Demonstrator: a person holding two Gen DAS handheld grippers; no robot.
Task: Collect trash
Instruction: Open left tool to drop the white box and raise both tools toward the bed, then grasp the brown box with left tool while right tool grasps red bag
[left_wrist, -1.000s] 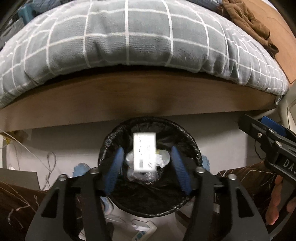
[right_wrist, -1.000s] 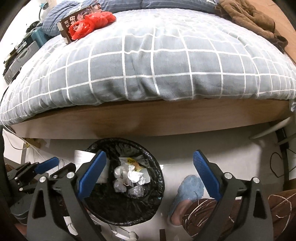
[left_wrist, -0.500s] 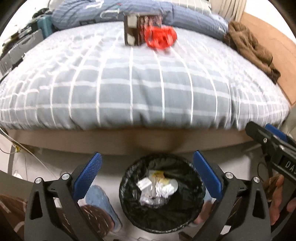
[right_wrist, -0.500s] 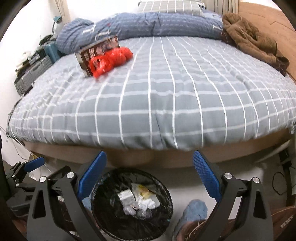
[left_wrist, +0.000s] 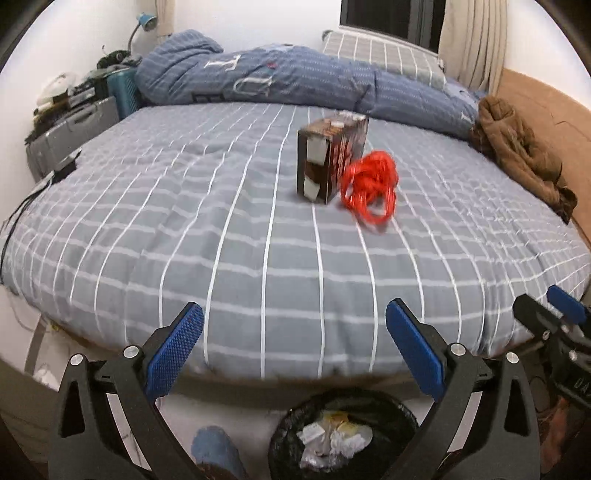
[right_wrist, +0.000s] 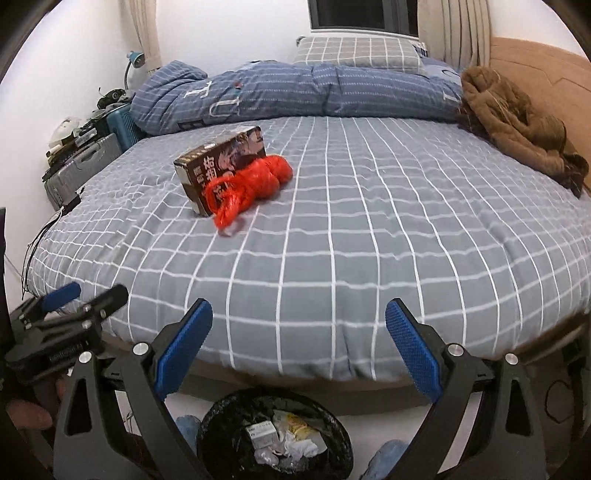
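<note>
— Both grippers, left (left_wrist: 293, 349) and right (right_wrist: 298, 345), have jaws spread wide, empty. Where is the trash?

— Dark printed cardboard box (right_wrist: 221, 168) and crumpled red plastic bag (right_wrist: 248, 190) lie touching on the grey checked bed (right_wrist: 369, 236). I think the soft bag can slip out before reaching the black-lined bin (right_wrist: 275, 435).

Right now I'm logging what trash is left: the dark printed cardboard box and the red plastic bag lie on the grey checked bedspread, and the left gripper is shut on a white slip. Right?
One thing is off: the left gripper is open and empty, as the left wrist view shows. The dark printed cardboard box and red plastic bag do lie on the grey checked bedspread.
</note>
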